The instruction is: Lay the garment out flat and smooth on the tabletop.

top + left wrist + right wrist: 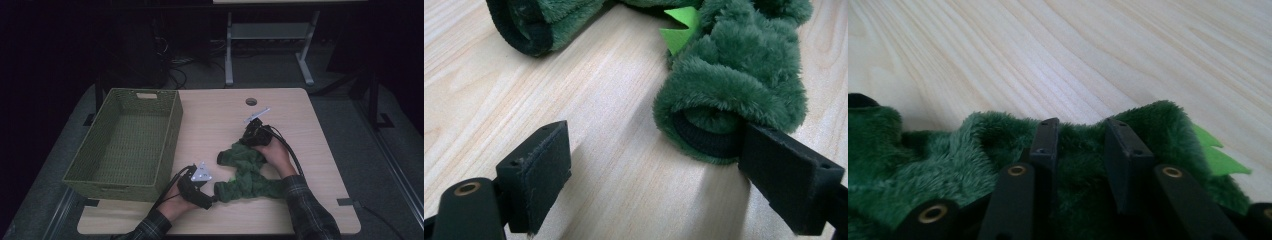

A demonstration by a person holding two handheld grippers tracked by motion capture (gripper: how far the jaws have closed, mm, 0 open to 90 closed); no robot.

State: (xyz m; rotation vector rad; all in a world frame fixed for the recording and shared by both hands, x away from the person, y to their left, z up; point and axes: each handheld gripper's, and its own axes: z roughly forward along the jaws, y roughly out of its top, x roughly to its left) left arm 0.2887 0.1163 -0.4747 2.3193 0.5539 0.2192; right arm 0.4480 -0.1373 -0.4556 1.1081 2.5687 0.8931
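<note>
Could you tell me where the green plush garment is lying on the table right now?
In the high view the green plush garment lies crumpled on the table's near right part, between the left gripper and right gripper, right of the woven basket.

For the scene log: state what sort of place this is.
Probably a lab or workshop recording station: a light wooden desk with a cable hole, loose cables on the grey floor behind it, and a metal-legged bench in the dark room.
</note>
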